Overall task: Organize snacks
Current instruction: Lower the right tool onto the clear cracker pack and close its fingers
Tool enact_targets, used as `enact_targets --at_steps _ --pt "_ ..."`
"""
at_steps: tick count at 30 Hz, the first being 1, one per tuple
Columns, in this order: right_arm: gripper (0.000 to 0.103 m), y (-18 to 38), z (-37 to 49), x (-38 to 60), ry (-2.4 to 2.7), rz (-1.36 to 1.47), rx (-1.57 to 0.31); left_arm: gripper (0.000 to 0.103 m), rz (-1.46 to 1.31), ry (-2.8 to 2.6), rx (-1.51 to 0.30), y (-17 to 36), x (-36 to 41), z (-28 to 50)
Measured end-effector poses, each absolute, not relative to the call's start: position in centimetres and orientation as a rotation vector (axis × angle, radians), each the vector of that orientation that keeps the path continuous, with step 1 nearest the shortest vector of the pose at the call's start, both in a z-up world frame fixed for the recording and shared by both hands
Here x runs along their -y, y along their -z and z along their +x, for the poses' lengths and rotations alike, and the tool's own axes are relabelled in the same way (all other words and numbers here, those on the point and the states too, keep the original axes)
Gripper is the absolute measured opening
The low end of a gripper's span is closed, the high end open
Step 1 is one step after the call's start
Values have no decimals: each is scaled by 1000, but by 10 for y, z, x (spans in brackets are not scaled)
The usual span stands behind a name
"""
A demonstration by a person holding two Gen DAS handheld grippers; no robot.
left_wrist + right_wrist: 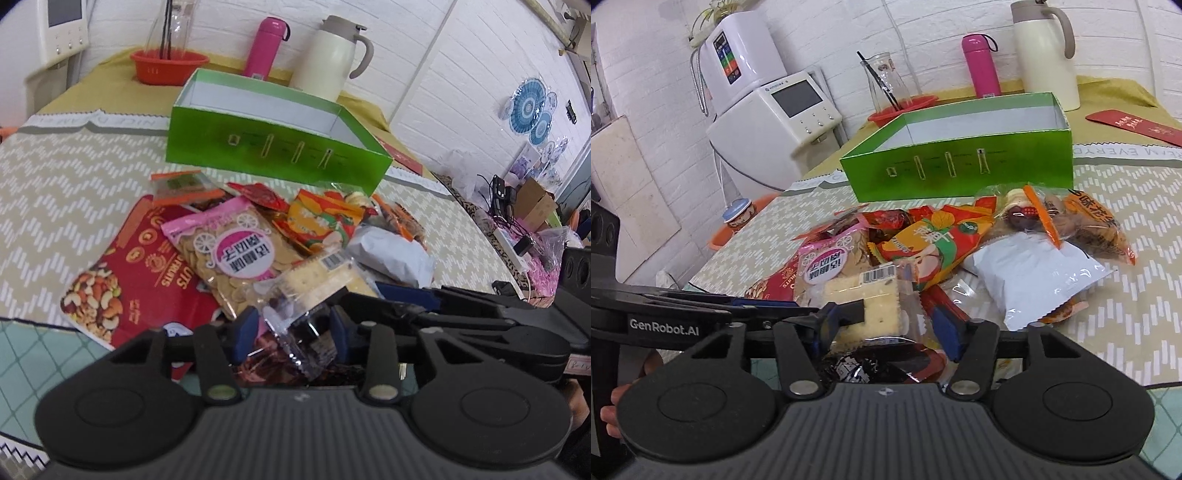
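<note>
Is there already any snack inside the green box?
No: in the right wrist view the green box shows only bare white inner walls, while the snack packets lie on the table in front of it.

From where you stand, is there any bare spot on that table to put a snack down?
Yes. The green box looks empty inside. Bare zigzag cloth lies left of the nuts bag, and more right of the white pouch. In front of the box it is crowded with the snack pile, where both sets of fingers meet around the cracker packet.

both grippers narrowly parted
</note>
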State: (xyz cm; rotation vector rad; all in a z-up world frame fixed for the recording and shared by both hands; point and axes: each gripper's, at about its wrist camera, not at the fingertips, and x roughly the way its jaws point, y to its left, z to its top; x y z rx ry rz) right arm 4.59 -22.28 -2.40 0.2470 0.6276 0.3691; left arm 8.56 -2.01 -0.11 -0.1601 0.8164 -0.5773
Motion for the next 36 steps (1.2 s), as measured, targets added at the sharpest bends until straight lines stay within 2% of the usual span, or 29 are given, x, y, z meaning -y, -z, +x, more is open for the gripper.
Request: enact_targets --at_steps 3,5,6,8,10,12,13,15,18,19,20,21,22,23,24,27,29,32,36 --pt "64 21 42 220 -378 233 -617 28 -149 582 -794 -1 19 82" --pt "58 18 38 218 -369 214 -606 11 -147 578 -782 -2 19 80" --pt "56 16 36 217 -367 208 -598 6 -152 583 -781 -3 19 78" --pt "44 11 33 217 -365 205 -581 0 -160 587 -771 -3 18 76" --pt "39 8 30 216 -363 208 -576 0 -169 593 -769 -4 17 74" --pt "39 8 29 214 -359 198 -576 0 -158 589 -758 -5 17 69" --pt "41 9 29 214 -362 190 -581 0 -150 584 -753 -5 17 67" --pt "54 11 30 215 -338 181 -580 0 -148 573 -759 -6 14 68" --pt "56 14 27 214 -285 126 -592 0 -166 589 -782 -5 6 67" --pt "62 15 25 213 -292 104 -593 3 -171 600 -793 -5 4 66" --pt "68 15 21 211 -315 74 -585 19 -173 602 -802 -4 2 64" --pt "73 15 17 209 -338 48 -573 25 -173 606 -805 -3 1 63" --pt "85 16 13 207 -355 22 -565 32 -173 608 -804 -2 -1 61" --pt "95 16 9 205 -365 -4 -557 33 -176 605 -804 -2 -3 60" --pt "98 16 5 202 -371 -27 -554 33 -179 604 -805 -2 -4 60" --pt "98 17 0 193 -377 -59 -566 35 -161 610 -772 -9 -4 67" --pt "99 16 0 190 -354 -38 -573 41 -124 600 -740 -15 -2 74" --pt "98 14 0 196 -350 78 -593 42 -111 621 -747 -19 -2 88" --pt "90 17 -1 196 -399 175 -643 42 -29 660 -766 -14 12 92"
